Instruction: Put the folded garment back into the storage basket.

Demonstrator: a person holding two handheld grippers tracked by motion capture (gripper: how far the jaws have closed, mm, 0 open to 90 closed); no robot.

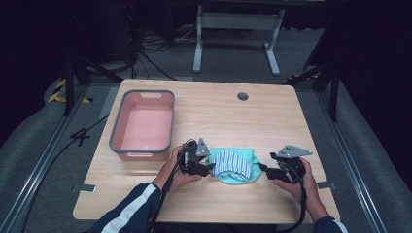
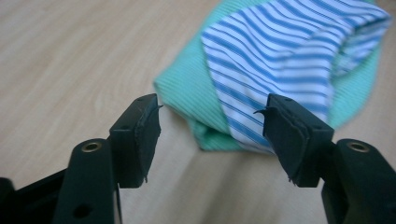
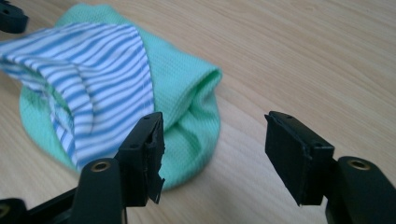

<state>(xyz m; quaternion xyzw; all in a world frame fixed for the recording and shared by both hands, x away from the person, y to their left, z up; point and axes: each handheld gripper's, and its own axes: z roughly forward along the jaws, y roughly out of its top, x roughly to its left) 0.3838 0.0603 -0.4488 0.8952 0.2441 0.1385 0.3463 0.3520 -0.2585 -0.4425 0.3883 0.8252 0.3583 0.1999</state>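
- Folded cloth [image 1: 234, 165]: one soft bundle, mint-green knit underneath with a blue-and-white striped layer [image 2: 280, 56] lying over it. It rests on the near middle of the table [image 1: 252, 116], between the two grippers and to the right of the bin. It looks light and limp, so I judge it will sag and unfold if lifted by one edge alone. The knit seems grippy rather than slippery, and nothing about it is fragile.
- Where to take hold, as I judge it: the doubled green fold at each end, pinching through both layers so that the striped part comes along. The left end shows a thick folded corner [image 2: 205, 135] in the left gripper view, and the right end shows a rounded roll [image 3: 205, 88] in the right gripper view.
- Table: one, light wood, with one round grey cable port [image 1: 242, 96] at the far side.
- Bin [image 1: 116, 131]: one, pink with a grey rim, at the left of the table, nothing visible inside it, well apart from the cloth's right end and near its left.
- Left gripper [image 2: 212, 133]: one, at the cloth's left end. Its jaws stand apart with the cloth's corner just beyond the tips, and the pads press on nothing.
- Right gripper [image 3: 215, 140]: one, at the cloth's right end. Its jaws are parted with bare wood between them, the green roll sits just beside one jaw, and nothing is held.
- Hands: two, one on each gripper, coming in from the near edge.
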